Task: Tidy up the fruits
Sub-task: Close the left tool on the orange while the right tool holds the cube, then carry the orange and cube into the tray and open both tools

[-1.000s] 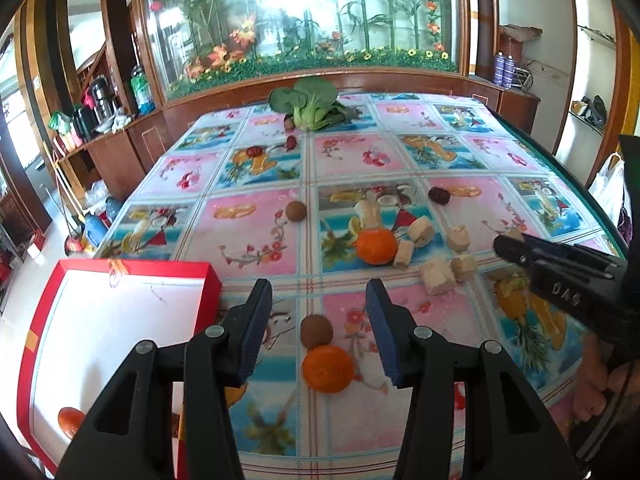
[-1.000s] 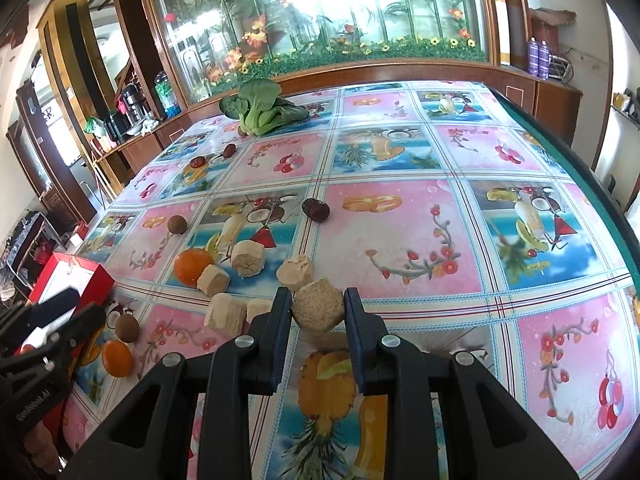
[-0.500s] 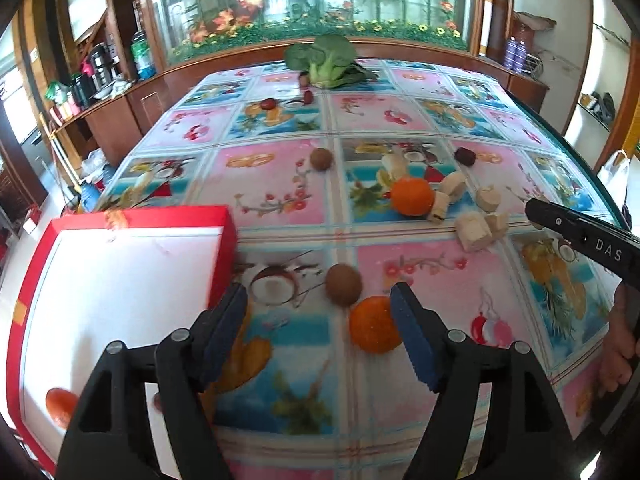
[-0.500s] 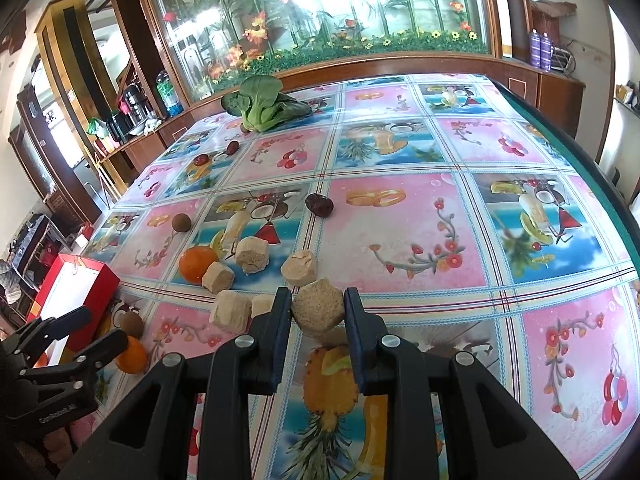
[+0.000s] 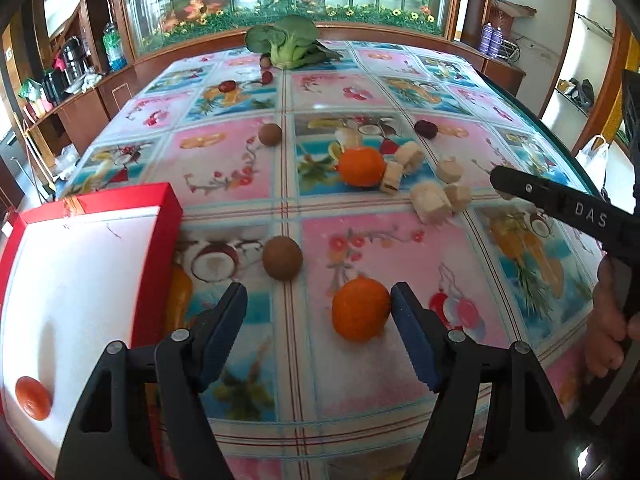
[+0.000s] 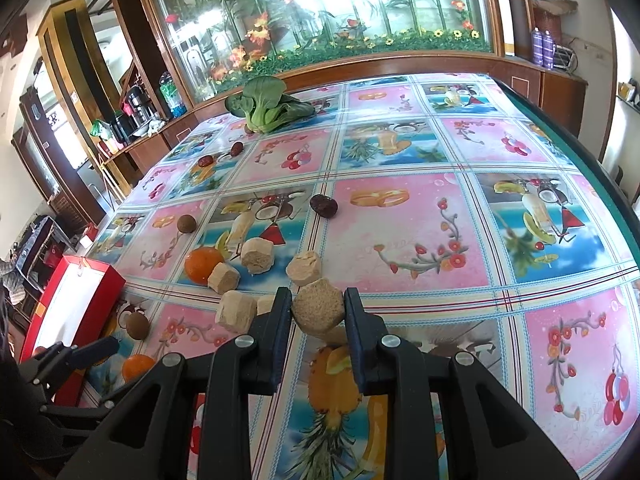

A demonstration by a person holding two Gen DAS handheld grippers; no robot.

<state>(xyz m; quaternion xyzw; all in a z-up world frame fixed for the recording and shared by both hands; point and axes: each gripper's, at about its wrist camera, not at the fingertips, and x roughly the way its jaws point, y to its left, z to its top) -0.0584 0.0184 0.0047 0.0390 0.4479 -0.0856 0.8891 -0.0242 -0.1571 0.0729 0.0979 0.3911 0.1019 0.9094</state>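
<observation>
My left gripper is open and low over the table. A small orange lies between its fingers, close against the right finger and far from the left one. A round brown fruit sits just ahead of it. The red box with a white inside stands at the left and holds one small orange-red fruit. My right gripper is shut on a beige chunk, held just above the cloth. A second orange rests among several more beige chunks.
A bok choy lies at the far end of the table, with small dark red fruits and another brown fruit scattered between. The table's green edge runs along the right. A hand holds the right gripper's handle.
The left gripper's jaws widened, and it sank and tipped down toward the table, so the near orange now lies between its fingers. The right gripper kept still with its chunk.
</observation>
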